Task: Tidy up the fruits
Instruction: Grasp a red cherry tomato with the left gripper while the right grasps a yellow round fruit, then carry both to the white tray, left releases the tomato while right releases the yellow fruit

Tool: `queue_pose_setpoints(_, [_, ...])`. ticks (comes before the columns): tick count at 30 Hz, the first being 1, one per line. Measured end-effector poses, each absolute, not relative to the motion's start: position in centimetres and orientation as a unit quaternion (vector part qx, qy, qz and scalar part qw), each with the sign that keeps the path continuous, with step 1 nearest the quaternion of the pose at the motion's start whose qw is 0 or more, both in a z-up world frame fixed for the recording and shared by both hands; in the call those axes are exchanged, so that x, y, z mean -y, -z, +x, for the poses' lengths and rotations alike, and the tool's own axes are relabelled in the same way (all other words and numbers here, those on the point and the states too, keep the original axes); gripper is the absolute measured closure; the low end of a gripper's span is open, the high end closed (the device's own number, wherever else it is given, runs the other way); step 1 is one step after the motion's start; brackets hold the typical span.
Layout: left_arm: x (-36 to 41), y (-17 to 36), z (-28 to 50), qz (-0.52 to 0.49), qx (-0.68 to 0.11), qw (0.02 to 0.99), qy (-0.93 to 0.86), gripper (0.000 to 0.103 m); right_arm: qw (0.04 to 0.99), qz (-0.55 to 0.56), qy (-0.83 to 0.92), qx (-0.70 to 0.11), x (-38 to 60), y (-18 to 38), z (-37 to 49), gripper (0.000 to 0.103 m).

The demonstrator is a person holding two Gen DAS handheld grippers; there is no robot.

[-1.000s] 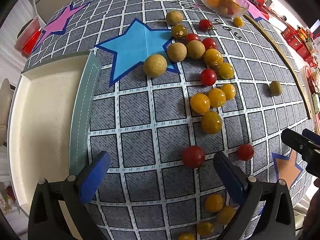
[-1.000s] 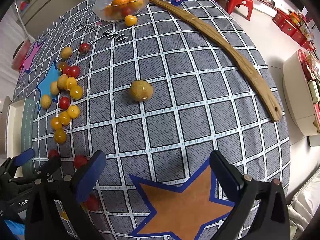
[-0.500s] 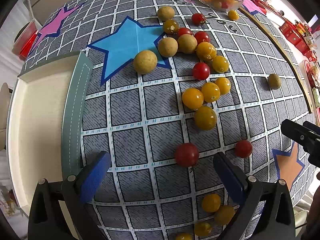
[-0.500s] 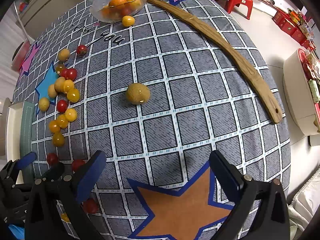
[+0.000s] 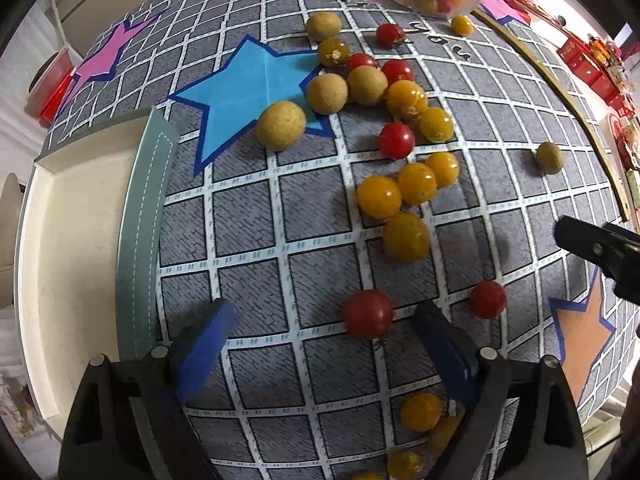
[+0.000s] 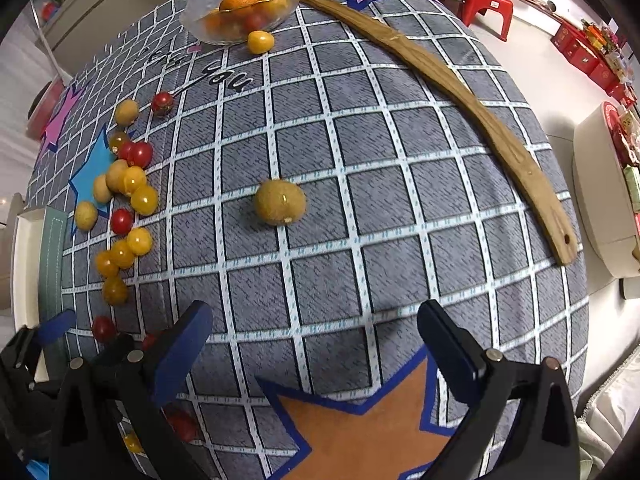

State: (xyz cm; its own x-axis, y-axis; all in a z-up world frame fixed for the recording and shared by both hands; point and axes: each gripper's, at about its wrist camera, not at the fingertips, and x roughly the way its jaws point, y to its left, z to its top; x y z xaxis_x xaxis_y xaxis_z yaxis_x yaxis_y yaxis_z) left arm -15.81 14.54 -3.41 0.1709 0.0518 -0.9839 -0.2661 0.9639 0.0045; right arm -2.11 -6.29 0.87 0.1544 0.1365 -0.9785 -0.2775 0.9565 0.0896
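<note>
Between the blue pads of your left gripper [image 5: 324,336], which points straight down over the grey checked cloth [image 5: 256,216], a red cherry tomato [image 5: 367,313] sits nearer the right pad; the jaws are closing but neither pad touches it. Your right gripper [image 6: 314,346] hangs released and empty above the orange star [image 6: 360,432], a tan round fruit [image 6: 280,202] lying alone ahead of it and the glass bowl [image 6: 240,4] of fruit at the far edge
</note>
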Motion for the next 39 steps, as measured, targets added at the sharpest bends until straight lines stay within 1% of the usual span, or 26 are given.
queue_pose_setpoints(2, [-14.4, 3.4, -15.4, -0.084, -0.634, 0.761, -0.104, 0.013, 0.758, -0.059, -0.139, -0.635, 6.1, -0.7, -1.5, 0.002])
queue_pose_setpoints(4, [-14.2, 3.2, -15.0, -0.091, -0.632, 0.763, -0.099, 0.022, 0.757, -0.059, -0.142, -0.634, 5.8, -0.5, -0.8, 0.007])
queue_pose_setpoints(6, [-14.0, 3.0, -14.5, -0.089, -0.634, 0.762, -0.097, 0.023, 0.755, -0.056, -0.146, -0.636, 5.6, -0.2, -0.1, 0.011])
queue_pose_setpoints(8, [-13.8, 3.0, -14.0, -0.09, -0.634, 0.762, -0.093, 0.027, 0.76, -0.063, -0.147, -0.629, 5.1, -0.2, 0.6, 0.013])
queue_pose_setpoints(10, [-13.5, 2.6, -13.6, -0.087, -0.634, 0.763, -0.09, 0.035, 0.765, -0.071, -0.15, -0.623, 4.3, -0.2, 0.7, 0.019])
queue_pose_setpoints(12, [-13.1, 2.3, -13.4, -0.085, -0.635, 0.763, -0.087, 0.041, 0.767, -0.076, -0.155, -0.618, 3.8, -0.2, 1.3, 0.024])
queue_pose_setpoints(14, [-12.7, 2.0, -13.0, -0.085, -0.636, 0.762, -0.087, 0.05, 0.768, -0.084, -0.159, -0.615, 3.3, -0.3, 1.6, 0.03])
queue_pose_setpoints(16, [-12.2, 1.4, -12.9, -0.086, -0.634, 0.764, -0.086, 0.069, 0.769, -0.095, -0.162, -0.611, 2.7, -0.2, 1.8, 0.042])
queue_pose_setpoints(17, [-12.2, 1.1, -12.8, -0.09, -0.633, 0.765, -0.083, 0.073, 0.77, -0.1, -0.161, -0.609, 2.4, -0.3, 1.8, 0.045])
queue_pose_setpoints(18, [-12.4, 0.8, -12.7, -0.097, -0.632, 0.765, -0.08, 0.08, 0.772, -0.102, -0.16, -0.607, 2.3, -0.3, 1.8, 0.054])
queue_pose_setpoints(19, [-12.7, 0.7, -12.5, -0.109, -0.63, 0.765, -0.076, 0.08, 0.774, -0.103, -0.16, -0.604, 2.0, -0.4, 1.7, 0.069])
queue_pose_setpoints(20, [-13.0, 0.5, -12.4, -0.126, -0.628, 0.765, -0.069, 0.08, 0.775, -0.101, -0.162, -0.603, 1.7, -0.5, 1.7, 0.074])
queue_pose_setpoints(24, [-13.8, -0.1, -12.2, -0.147, -0.623, 0.766, -0.058, 0.08, 0.774, -0.065, -0.167, -0.608, 1.5, -0.7, 1.8, 0.073])
queue_pose_setpoints(26, [-14.2, -0.2, -12.4, -0.154, -0.622, 0.766, -0.052, 0.08, 0.771, -0.049, -0.174, -0.611, 2.9, -1.0, 1.2, 0.073])
queue_pose_setpoints(32, [-15.5, -1.4, -13.1, -0.157, -0.618, 0.769, -0.046, 0.08, 0.76, -0.049, -0.197, -0.618, 2.9, -1.9, -0.7, 0.073])
queue_pose_setpoints(35, [-16.1, -1.5, -14.9, -0.157, -0.611, 0.774, -0.047, 0.08, 0.754, -0.049, -0.208, -0.621, 1.6, -2.3, -1.7, 0.073])
queue_pose_setpoints(39, [-18.1, -2.9, -15.8, -0.165, -0.601, 0.78, -0.058, 0.08, 0.747, -0.053, -0.229, -0.622, -0.8, -2.6, -2.7, 0.073])
